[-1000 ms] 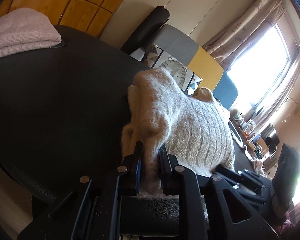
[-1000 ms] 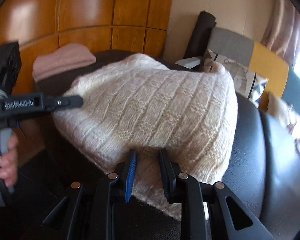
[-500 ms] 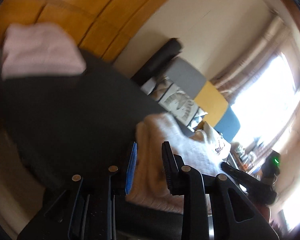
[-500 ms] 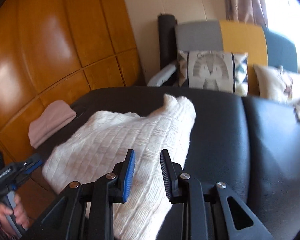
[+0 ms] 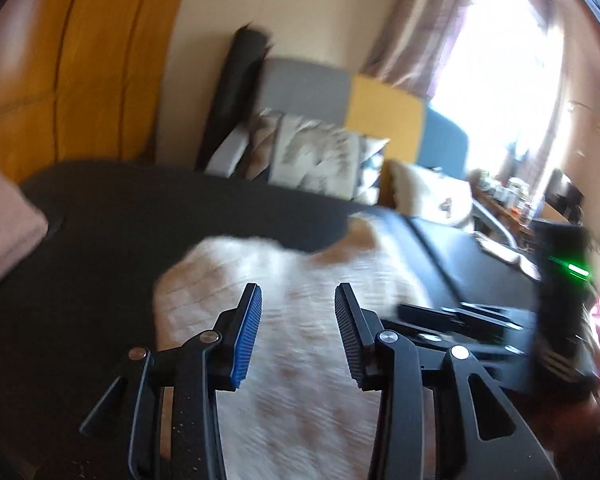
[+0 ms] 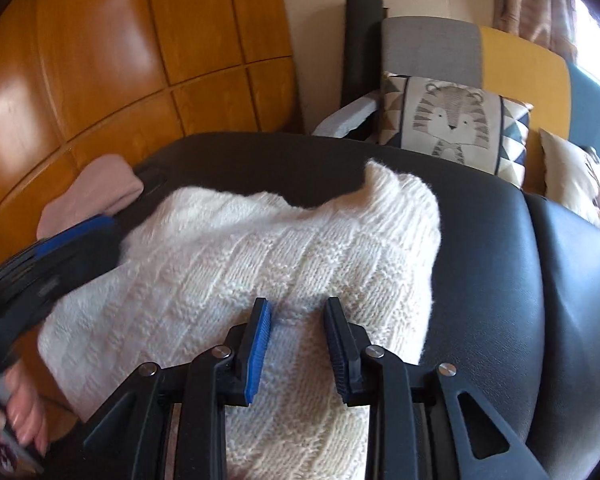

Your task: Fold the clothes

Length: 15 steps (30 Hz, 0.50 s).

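Two grippers: both over the near part of the sweater; neither pinches any knit
Right gripper (image 6: 296,344): jaws opening, a narrow gap; the knit lies below and between the pads, which do not press on it
Left gripper (image 5: 298,336): jaws opening, a wider gap; the view is blurred, yet nothing shows between the pads; in the right view it crosses the left edge, with a hand (image 6: 18,408) on its grip
Sweater (image 6: 268,264): cream, ribbed; it lies on the black seat (image 6: 496,264) in a compact doubled slab, with one corner or cuff pointing to the far side; its near end runs out of the frame below
Done, as I judge: at least one fold is laid, since the knit sits in layers and both grippers are free of it
Left, as I judge: the outline is uneven and the far corner sticks out; another fold or some squaring up seems due, then a move to the pile
Pink pile (image 6: 96,196): folded cloth at the far left edge of the seat, apart from the sweater; probably an item already finished
Beyond: tiger cushion (image 6: 452,120) on a grey and yellow sofa (image 6: 432,48); wood panels (image 6: 120,56) to the left; bright window (image 5: 512,64) to the right
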{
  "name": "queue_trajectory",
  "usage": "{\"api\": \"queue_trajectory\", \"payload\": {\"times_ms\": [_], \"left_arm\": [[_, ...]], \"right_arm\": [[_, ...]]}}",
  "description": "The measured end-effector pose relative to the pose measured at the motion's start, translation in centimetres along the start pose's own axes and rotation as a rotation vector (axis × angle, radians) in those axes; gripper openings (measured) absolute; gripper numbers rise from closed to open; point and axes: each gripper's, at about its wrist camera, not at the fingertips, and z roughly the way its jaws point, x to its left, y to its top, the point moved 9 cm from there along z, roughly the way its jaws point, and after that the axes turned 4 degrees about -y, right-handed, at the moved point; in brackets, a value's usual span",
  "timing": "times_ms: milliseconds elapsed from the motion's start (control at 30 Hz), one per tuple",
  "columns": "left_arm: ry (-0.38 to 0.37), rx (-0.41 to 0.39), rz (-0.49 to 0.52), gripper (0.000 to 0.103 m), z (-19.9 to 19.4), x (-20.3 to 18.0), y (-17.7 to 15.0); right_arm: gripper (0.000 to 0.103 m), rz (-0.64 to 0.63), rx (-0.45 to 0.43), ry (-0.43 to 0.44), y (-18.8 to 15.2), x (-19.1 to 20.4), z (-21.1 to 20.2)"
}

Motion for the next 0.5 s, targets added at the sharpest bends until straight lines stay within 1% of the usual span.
{"api": "queue_trajectory", "payload": {"times_ms": [33,133,167,233,267,333,367,400,467,500], "left_arm": [[0.040,0.036,-0.023,0.041,0.9,1.4,-0.3],[0.075,0.087,-0.055,0.041,2.0,4.0,-2.3],[0.086,0.101,-0.064,0.043,2.3,4.7,-2.9],[0.090,0.080,-0.018,0.043,2.1,4.5,-3.2],[0.094,0.070,0.005,0.043,2.0,4.4,-3.5],[0.101,0.026,0.006,0.043,1.6,4.4,-3.8],[0.098,0.015,0.000,0.043,1.6,4.4,-3.9],[0.094,0.008,-0.003,0.043,1.5,4.4,-4.0],[0.086,0.001,-0.011,0.043,1.3,4.4,-4.1],[0.079,-0.002,-0.018,0.043,1.3,4.5,-4.2]], "right_arm": [[0.029,-0.004,-0.001,0.007,-0.1,-0.1,0.2],[0.030,-0.014,-0.010,0.034,-0.3,-0.1,0.3],[0.029,-0.017,-0.012,0.044,-0.2,-0.1,0.2],[0.029,-0.021,-0.032,0.053,0.4,-0.3,-0.6],[0.029,-0.006,-0.065,0.056,1.0,-0.7,-1.3],[0.029,0.058,-0.137,0.081,2.4,-2.0,-2.5],[0.029,0.095,-0.146,0.103,3.1,-2.6,-2.6],[0.029,0.125,-0.146,0.121,3.7,-3.1,-2.5],[0.028,0.124,-0.081,0.126,4.3,-3.5,-0.8],[0.027,0.112,-0.061,0.137,4.6,-3.6,0.1]]}}
